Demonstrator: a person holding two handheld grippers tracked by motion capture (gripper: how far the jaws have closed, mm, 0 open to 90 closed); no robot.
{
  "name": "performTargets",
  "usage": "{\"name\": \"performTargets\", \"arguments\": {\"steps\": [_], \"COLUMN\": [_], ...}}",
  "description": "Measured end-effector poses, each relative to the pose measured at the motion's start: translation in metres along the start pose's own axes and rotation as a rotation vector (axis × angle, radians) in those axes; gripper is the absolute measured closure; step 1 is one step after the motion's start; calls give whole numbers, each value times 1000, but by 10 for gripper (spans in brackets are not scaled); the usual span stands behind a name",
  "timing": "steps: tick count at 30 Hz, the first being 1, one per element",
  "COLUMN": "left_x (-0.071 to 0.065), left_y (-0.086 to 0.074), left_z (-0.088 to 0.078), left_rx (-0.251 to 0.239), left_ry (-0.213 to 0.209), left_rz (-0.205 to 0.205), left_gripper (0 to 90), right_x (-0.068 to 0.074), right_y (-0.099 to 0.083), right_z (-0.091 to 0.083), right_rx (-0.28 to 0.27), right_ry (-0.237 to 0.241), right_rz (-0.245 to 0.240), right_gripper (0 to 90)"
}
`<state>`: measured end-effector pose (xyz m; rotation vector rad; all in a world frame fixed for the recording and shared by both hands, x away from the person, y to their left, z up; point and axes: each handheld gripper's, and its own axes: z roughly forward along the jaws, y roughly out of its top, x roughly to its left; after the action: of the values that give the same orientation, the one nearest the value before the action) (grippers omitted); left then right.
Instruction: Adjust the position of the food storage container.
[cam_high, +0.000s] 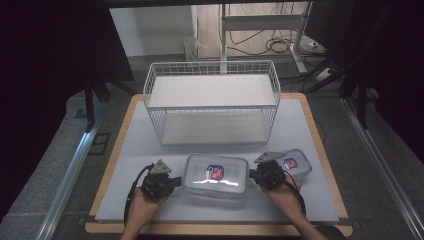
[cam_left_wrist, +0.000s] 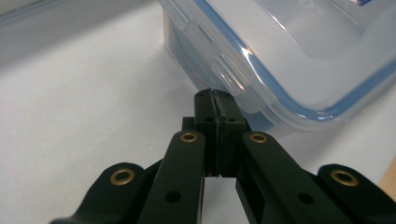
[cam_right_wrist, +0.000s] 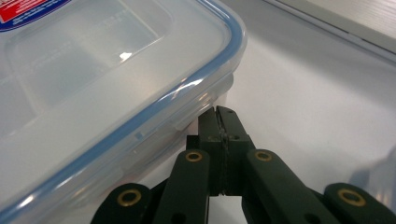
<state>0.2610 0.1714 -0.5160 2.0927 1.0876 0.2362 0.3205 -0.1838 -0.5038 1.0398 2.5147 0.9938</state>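
So your table (cam_high: 150, 150) has a white mat on it, and that gives the boxes a flat place to slide. At the far side stands the wire rack (cam_high: 212, 102) with two shelves. Its open front looks toward you, so a box could go in from your side. I think that is where the big box is meant to go.

The big box (cam_high: 216, 175) lies flat near your edge of the table, lid up, with the clips on its sides snapped down. It sits right between your two hands, so you can push on both short ends at once.

The small box (cam_high: 296, 163) waits just behind your right hand, out of the way.

Your left tongs (cam_left_wrist: 215, 95) are squeezed tight with nothing between them. The tip sits right at the big box's side, under the rim of the lid; I cannot tell if it touches. Your right tongs (cam_right_wrist: 223, 112) are squeezed tight and empty too, tucked low under the lid's edge on the other end. Closed tongs make good blunt pushers, so I think you plan to press in from both ends and lift the box.
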Motion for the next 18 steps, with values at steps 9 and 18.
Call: {"name": "performTargets", "arguments": {"steps": [9, 18], "left_x": [-8, -3], "left_y": [-1, -7], "left_z": [-1, -10], "left_rx": [4, -37], "left_ry": [0, 30], "left_rz": [2, -7], "left_gripper": [897, 732], "right_x": [-2, -8], "right_y": [3, 0], "right_z": [4, -8], "right_rx": [-6, -40], "right_ry": [-19, -11], "right_rz": [-19, -34], "right_gripper": [896, 825]}}
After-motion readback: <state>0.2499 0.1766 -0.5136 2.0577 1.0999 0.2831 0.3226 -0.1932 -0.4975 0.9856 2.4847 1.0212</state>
